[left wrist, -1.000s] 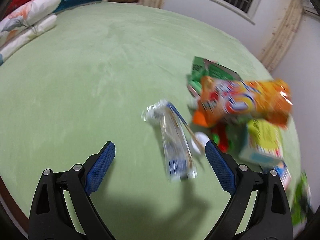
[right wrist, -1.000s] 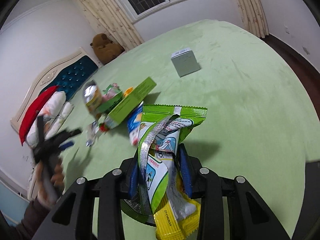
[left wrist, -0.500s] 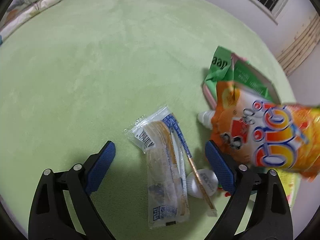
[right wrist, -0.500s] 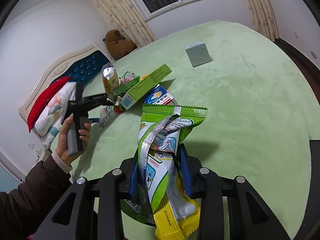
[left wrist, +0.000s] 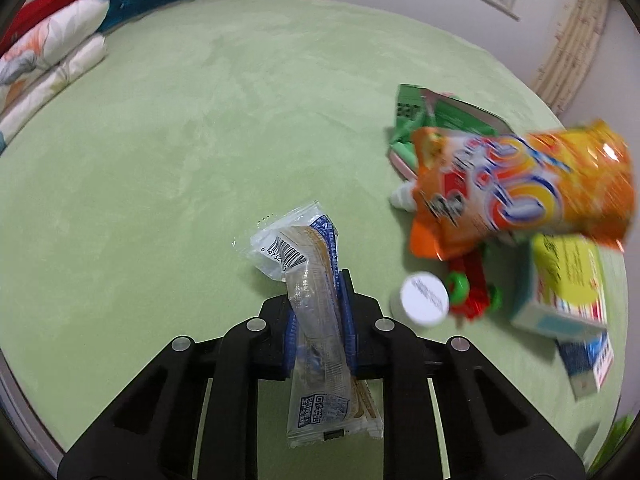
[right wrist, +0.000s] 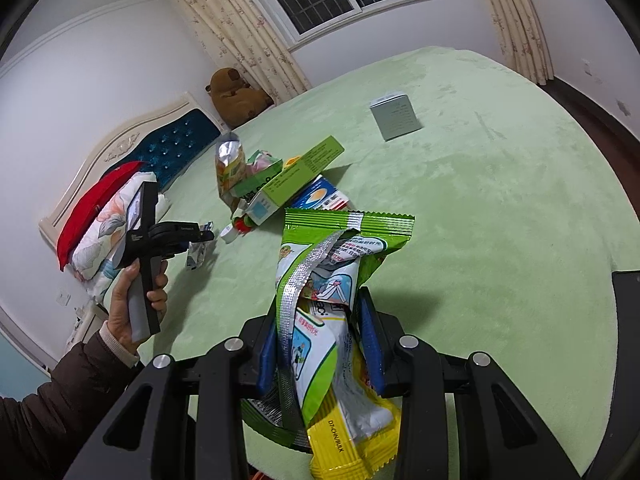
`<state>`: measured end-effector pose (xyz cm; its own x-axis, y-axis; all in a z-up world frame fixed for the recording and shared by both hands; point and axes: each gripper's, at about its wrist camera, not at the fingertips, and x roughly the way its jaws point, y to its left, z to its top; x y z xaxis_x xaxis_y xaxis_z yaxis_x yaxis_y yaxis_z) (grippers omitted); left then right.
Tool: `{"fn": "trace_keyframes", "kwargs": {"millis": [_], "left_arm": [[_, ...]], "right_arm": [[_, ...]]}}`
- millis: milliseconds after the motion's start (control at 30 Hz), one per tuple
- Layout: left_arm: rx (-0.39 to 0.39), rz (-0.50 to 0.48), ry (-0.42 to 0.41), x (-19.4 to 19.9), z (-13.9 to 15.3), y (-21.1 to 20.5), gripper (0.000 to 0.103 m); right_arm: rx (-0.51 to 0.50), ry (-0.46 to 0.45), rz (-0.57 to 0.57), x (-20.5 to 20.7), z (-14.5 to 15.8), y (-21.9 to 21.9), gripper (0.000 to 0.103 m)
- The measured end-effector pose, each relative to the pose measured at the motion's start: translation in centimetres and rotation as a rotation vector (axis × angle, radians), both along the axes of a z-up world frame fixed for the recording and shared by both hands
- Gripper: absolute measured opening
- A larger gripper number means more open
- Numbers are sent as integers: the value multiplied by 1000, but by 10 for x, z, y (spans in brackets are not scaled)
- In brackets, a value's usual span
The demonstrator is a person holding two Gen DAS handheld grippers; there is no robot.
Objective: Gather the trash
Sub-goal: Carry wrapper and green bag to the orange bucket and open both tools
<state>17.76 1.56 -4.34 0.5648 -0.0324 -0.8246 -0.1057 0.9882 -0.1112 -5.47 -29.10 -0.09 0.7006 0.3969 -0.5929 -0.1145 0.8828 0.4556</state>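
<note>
Several wrappers [left wrist: 520,188] beside white cap [left wrist: 425,299]

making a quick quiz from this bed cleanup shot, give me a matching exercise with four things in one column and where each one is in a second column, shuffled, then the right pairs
Things:
1. clear plastic wrapper
2. green snack bag
3. grey box
4. white cap

Places:
A. alone on the green bedspread, apart from the trash pile
B. clamped in the right gripper
C. lying on the bedspread at the near edge of the trash pile
D. between the closing jaws of the left gripper

Pairs: 1-D, 2-B, 3-A, 4-C
</note>
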Motion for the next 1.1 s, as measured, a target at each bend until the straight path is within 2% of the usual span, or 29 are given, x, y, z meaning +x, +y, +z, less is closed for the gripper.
{"fn": "trace_keyframes", "kwargs": {"millis": [233,533,867,1100], "left_arm": [[82,-112,-65,-60,17,-22,17],[98,-255,-110,-137,28,-52,17],[100,-405,-135,-226,24,-74,17],[88,-512,-102,-277,4,-78,17]], "right_arm": [[-1,-4,12,-17,4,12,35],[-15,7,49,-47,3,35,35],[-34,8,109,-84,3,62,35],[-65,21,179,-116,-1,80,36]]}}
